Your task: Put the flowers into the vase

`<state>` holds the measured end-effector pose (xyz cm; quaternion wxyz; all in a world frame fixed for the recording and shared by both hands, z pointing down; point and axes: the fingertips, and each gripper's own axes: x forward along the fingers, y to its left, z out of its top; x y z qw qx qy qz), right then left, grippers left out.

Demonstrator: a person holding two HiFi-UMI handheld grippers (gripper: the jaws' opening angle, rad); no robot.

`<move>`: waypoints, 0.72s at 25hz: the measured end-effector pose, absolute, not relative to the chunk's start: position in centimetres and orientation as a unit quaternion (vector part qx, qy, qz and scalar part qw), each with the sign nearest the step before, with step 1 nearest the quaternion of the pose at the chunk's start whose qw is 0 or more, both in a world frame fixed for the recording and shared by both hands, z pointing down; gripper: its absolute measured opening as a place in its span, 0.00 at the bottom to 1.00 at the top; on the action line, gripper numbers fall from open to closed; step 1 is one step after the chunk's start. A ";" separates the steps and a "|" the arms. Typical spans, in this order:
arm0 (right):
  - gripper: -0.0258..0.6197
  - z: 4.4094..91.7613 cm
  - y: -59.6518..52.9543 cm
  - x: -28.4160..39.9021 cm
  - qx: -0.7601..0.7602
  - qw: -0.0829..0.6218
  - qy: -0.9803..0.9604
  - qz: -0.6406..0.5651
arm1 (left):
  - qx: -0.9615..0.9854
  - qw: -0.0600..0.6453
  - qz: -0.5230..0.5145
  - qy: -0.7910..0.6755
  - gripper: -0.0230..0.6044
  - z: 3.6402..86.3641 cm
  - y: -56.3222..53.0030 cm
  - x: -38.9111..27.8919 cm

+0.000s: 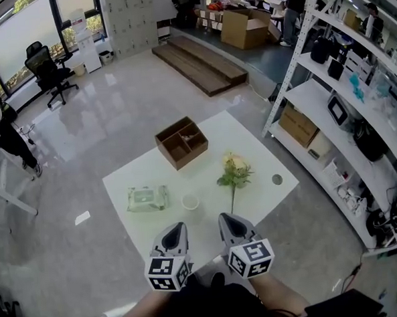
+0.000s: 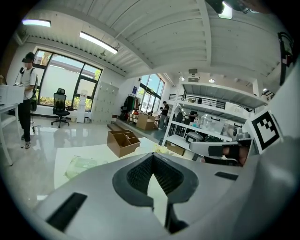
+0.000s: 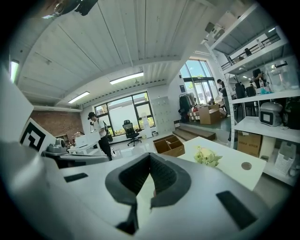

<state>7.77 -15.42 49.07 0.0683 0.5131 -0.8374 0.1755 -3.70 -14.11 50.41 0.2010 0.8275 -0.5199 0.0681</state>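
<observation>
Pale yellow rose (image 1: pixel 234 165) lies on the counter (image 1: pixel 149 172), stem end pointing at the nearer right gripper (image 1: pixel 231 218); it and the left gripper (image 1: pixel 178 227) are both closed, empty.

1 flower (image 1: pixel 235 168) lies flat on the white table (image 1: pixel 146 172), right of centre. It has a pale yellow bloom (image 3: pixel 206 156) at the far end, green leaves just below it, and a thin stem running toward the near edge. The vase (image 1: pixel 190 202), small, white and round, stands upright with its mouth open, left of the stem and apart from it.
</observation>
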 end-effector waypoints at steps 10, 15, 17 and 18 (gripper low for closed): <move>0.04 57.9 -20.5 11.8 0.551 0.180 -0.775 0.252 | 0.841 0.224 0.097 -0.483 0.04 52.5 -15.0 -1.3; 0.05 64.8 -25.2 15.6 0.546 0.260 -0.725 0.330 | 0.844 0.231 0.099 -0.474 0.04 52.8 -15.4 -0.8; 0.18 67.0 -26.5 16.8 0.541 0.286 -0.706 0.357 | 0.843 0.235 0.100 -0.473 0.04 52.9 -15.4 -0.9; 0.18 68.0 -27.0 17.4 0.540 0.295 -0.695 0.371 | 0.843 0.238 0.100 -0.473 0.04 53.0 -15.4 -1.0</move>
